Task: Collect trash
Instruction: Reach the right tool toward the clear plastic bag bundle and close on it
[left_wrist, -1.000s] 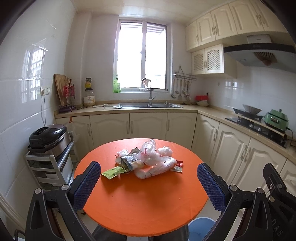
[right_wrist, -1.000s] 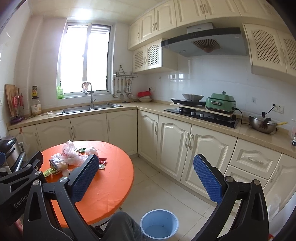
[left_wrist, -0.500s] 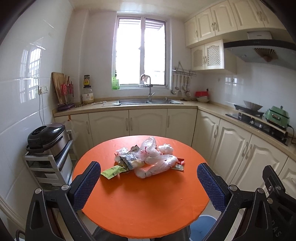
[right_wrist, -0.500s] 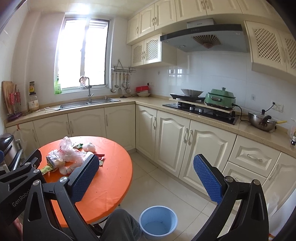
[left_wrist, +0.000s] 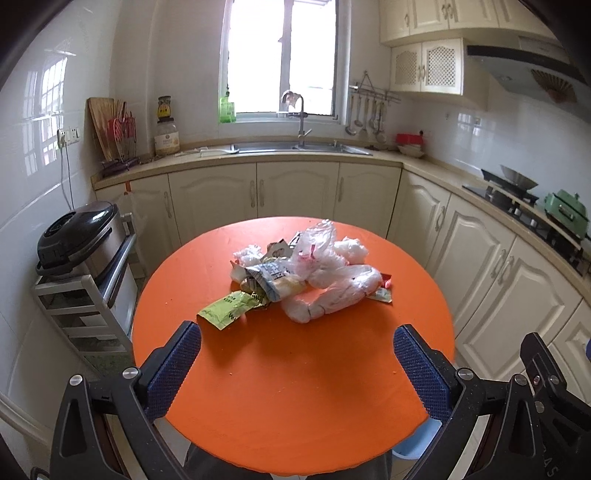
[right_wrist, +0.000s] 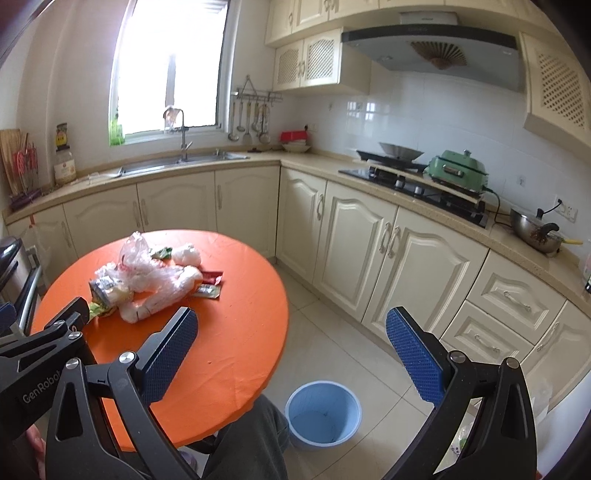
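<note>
A heap of trash lies in the middle of the round orange table: crumpled clear plastic bags, a snack wrapper and a green packet at its near left. The same heap shows at the left of the right wrist view. My left gripper is open and empty, hovering over the table's near edge, short of the heap. To the right of the table my right gripper is open and empty above the floor. A light blue bin stands on the floor below the table's right edge.
Cream cabinets line the walls, with a sink under the window and a stove carrying a green pot on the right. A rack with a dark cooker stands left of the table. A person's knee shows under the table edge.
Both views have tilted down and moved a little closer to the table, so the heap and the bin sit higher in frame. Both grippers stay open and nothing on the table has moved.
</note>
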